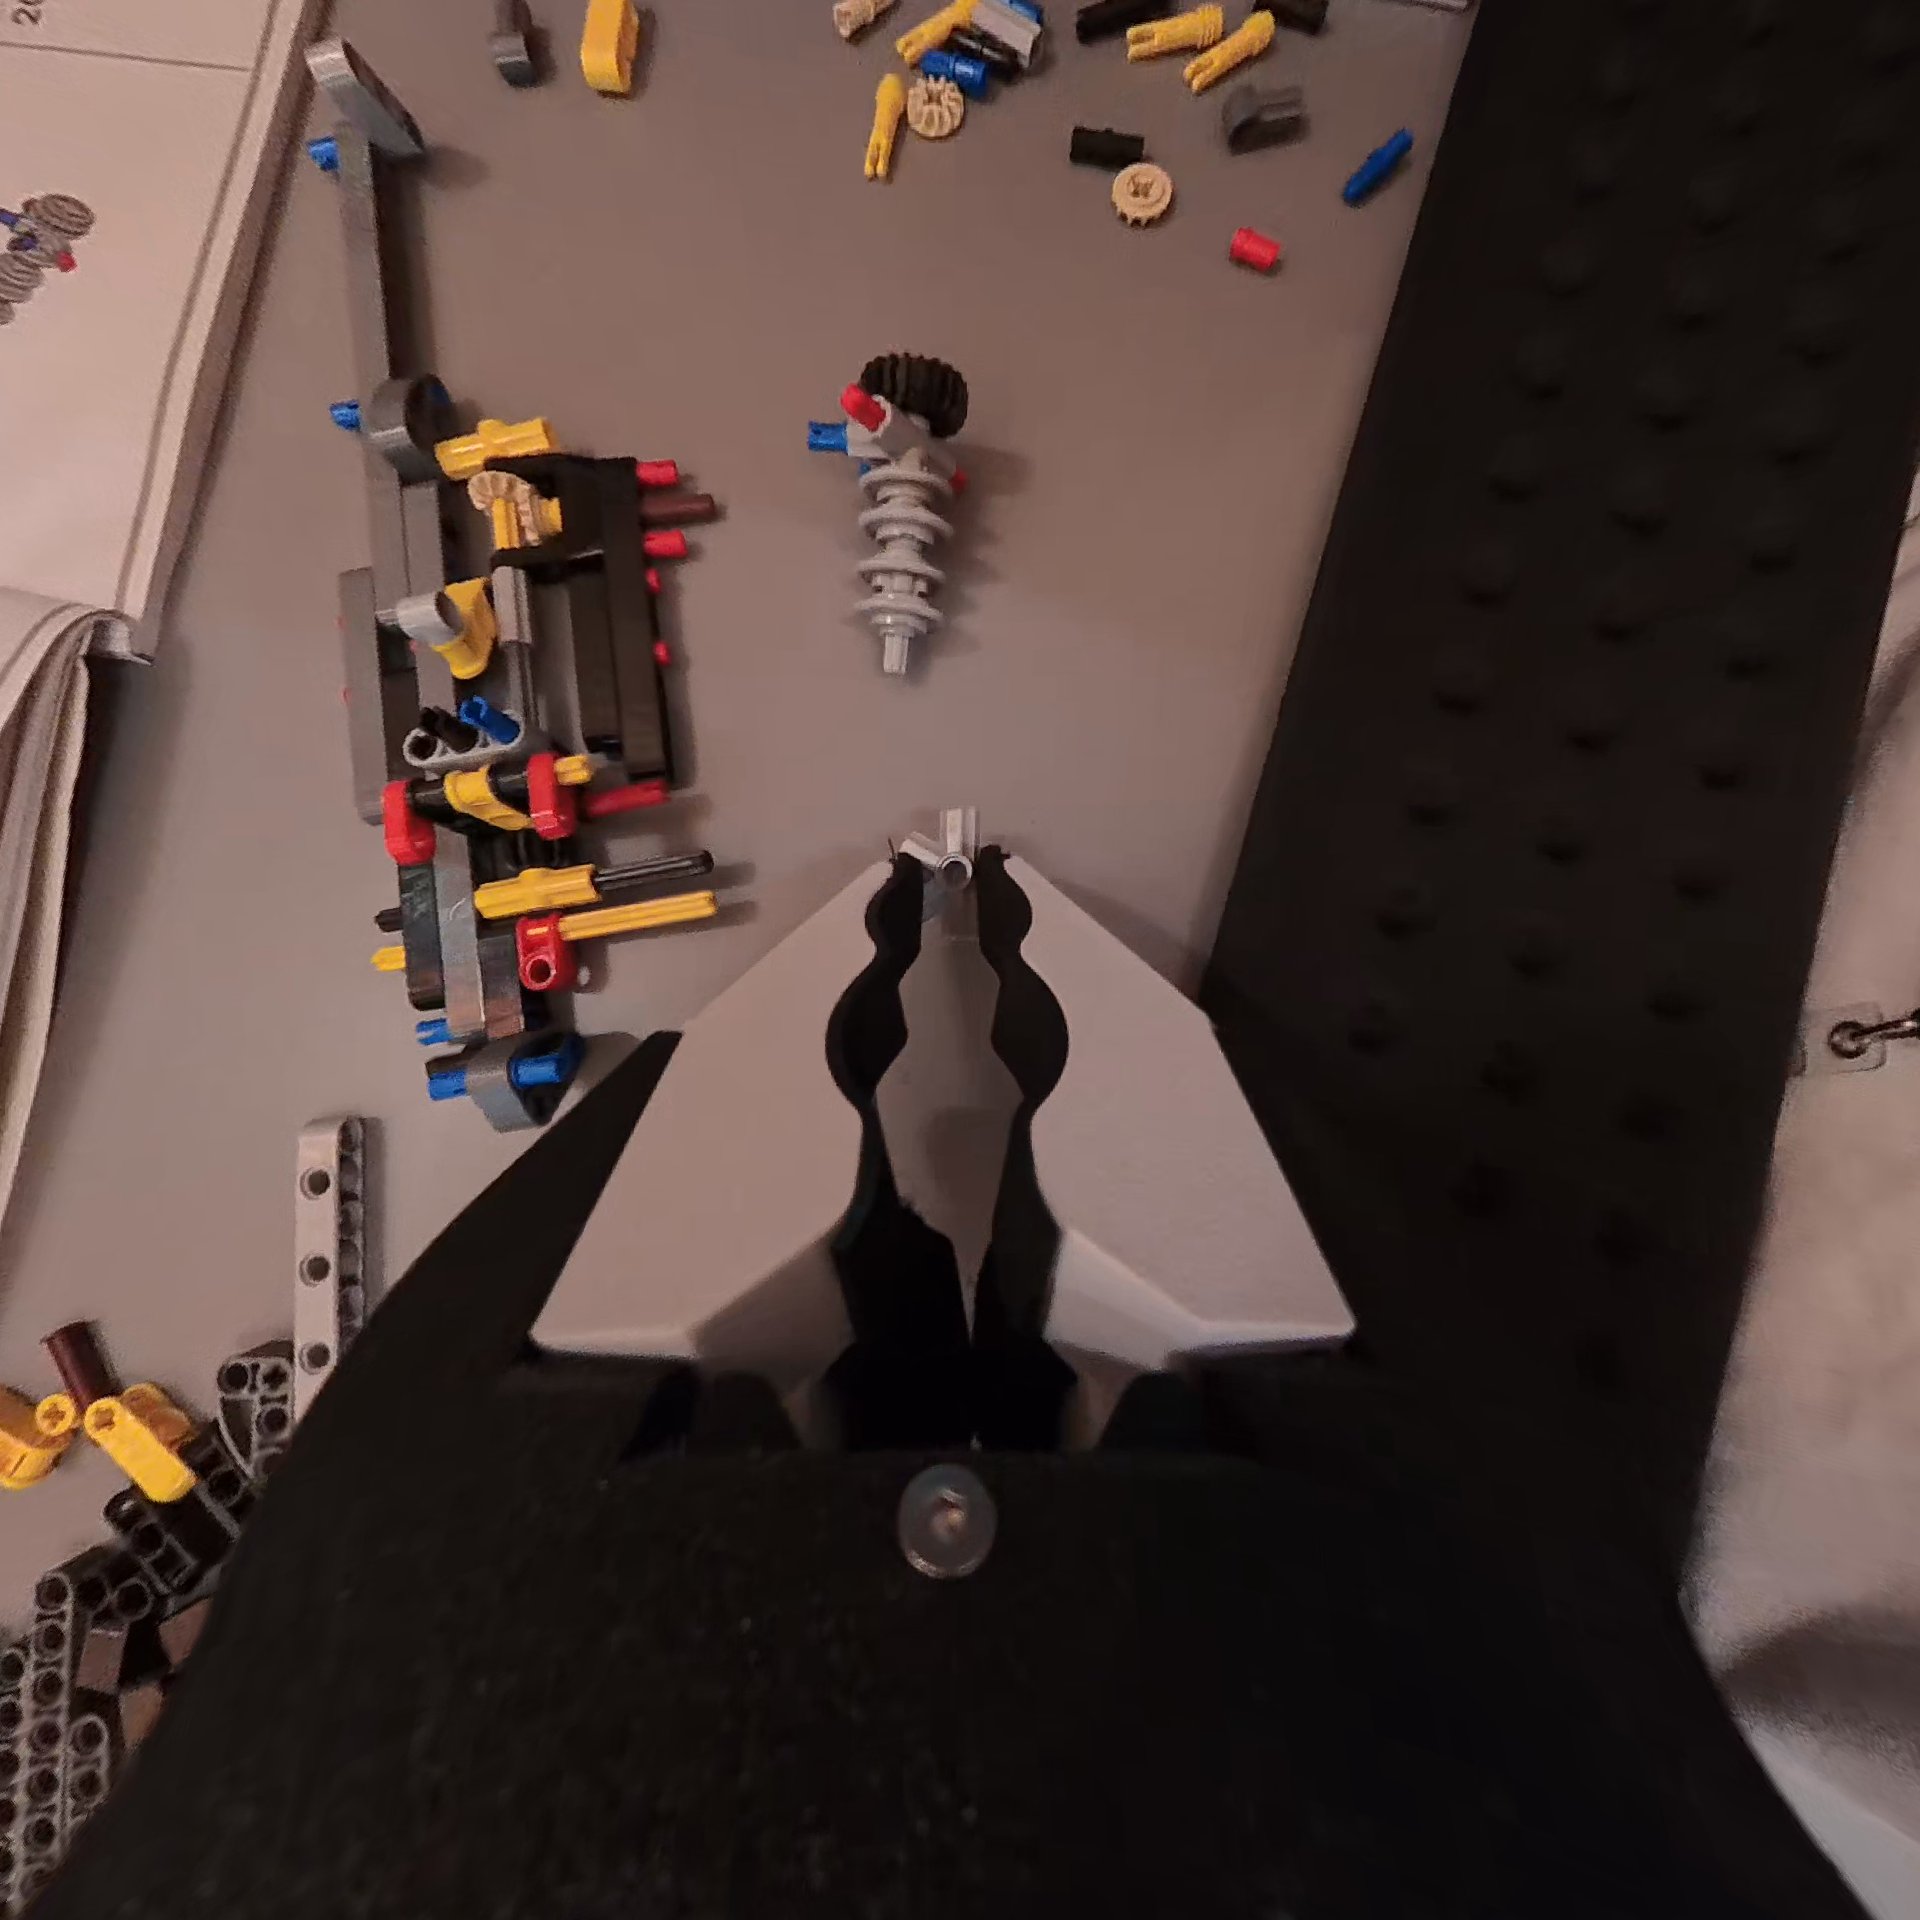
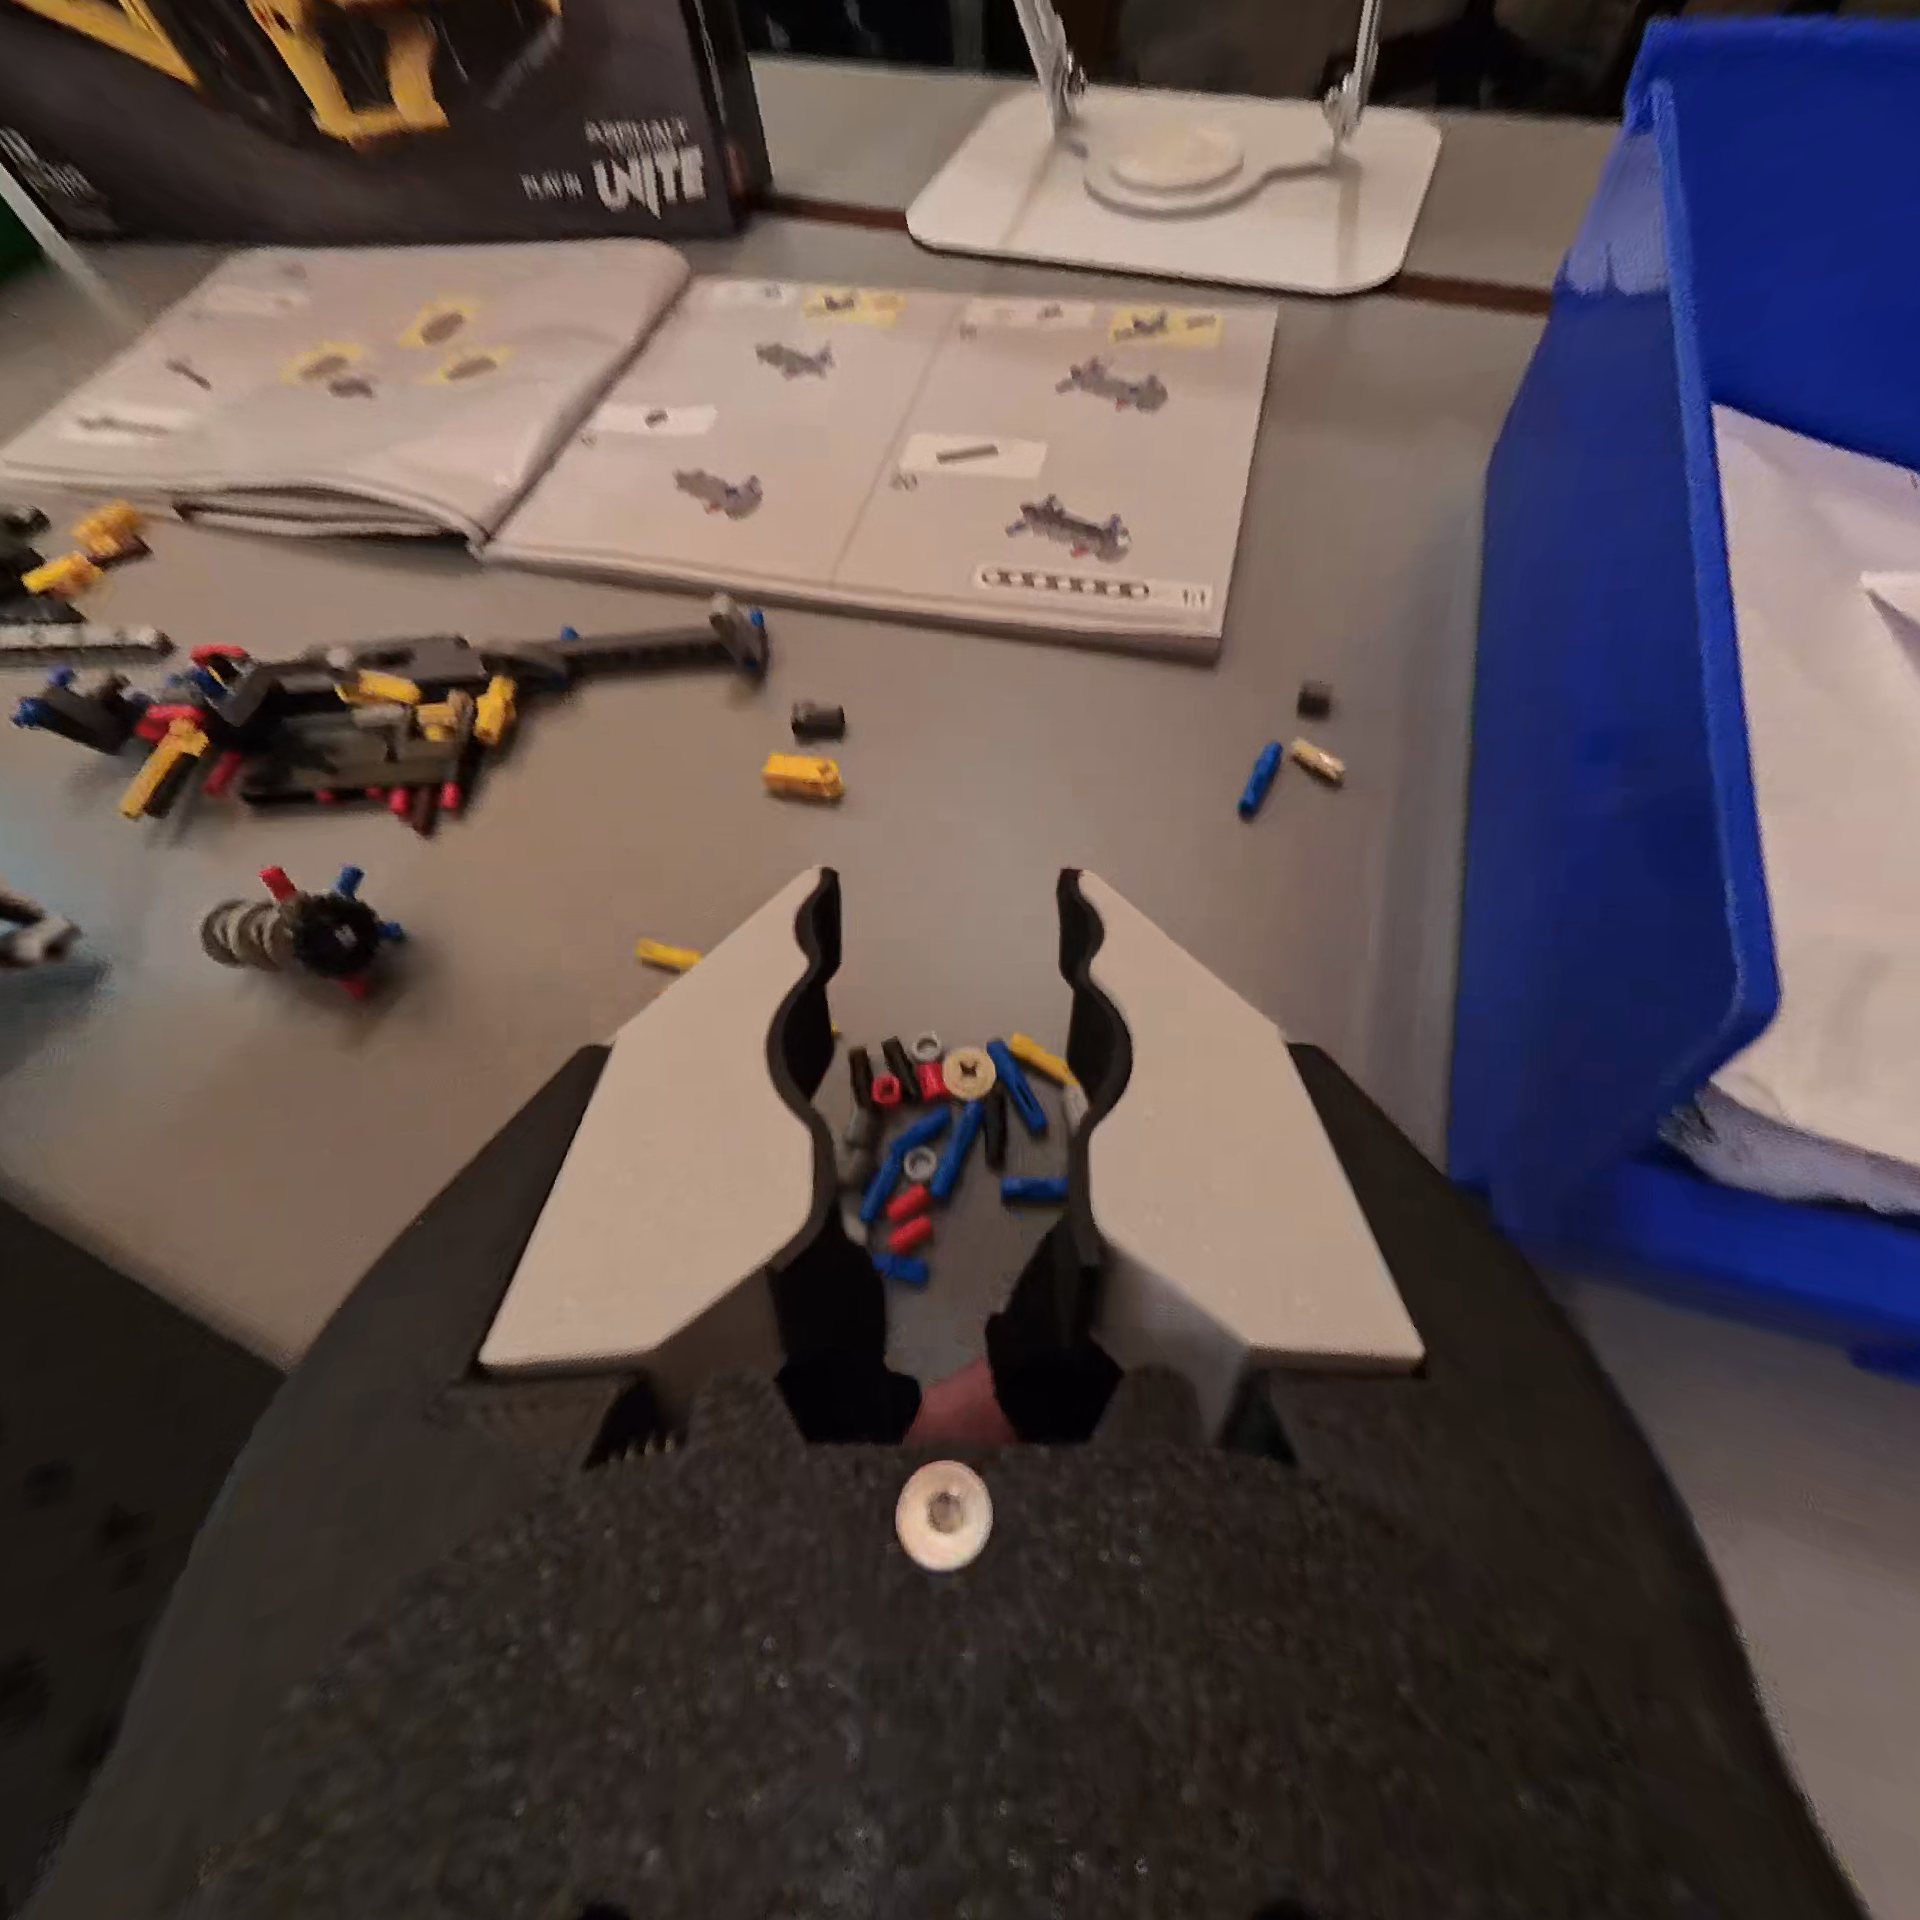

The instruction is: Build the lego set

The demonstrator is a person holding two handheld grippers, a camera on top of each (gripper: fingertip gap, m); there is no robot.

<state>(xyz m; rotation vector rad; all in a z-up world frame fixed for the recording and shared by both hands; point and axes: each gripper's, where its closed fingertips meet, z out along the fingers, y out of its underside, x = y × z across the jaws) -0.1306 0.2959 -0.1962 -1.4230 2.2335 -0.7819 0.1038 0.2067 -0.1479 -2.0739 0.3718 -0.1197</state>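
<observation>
While we looked along both tools, we set down the following.

Left tool: our left gripper (image 1: 948, 868) had its tips nearly closed on a small pale grey connector (image 1: 951, 852), pinched at the very ends of the fingers; the wavy gap further back stood empty.

Right tool: our right gripper (image 2: 948, 904) was spread wide and held nothing; a heap of small pins (image 2: 951, 1132) lay on the table between and below its fingers.

Spring piece: straight ahead of the left tool's tips, a short way off, lay the grey coil part with a black gear (image 1: 909, 499) at its far end.

Long axis: its shaft ran almost in line with the left fingers, bare axle tip pointing back at the held connector.

Main build: the half-made frame (image 1: 509, 717) lay ahead and to the left of the left tool, well clear of the coil part.

Nearer hand: we judged the left tool much nearer the coil part; from the right tool it sat far off to the left (image 2: 301, 935).

Coming move: we judged the connector would slide forward onto that axle tip, needing little turning.

Risk: the coil part lay loose and could skid away when pushed.

Booklet: the open instructions (image 2: 883, 457) lay beyond the right tool.
</observation>
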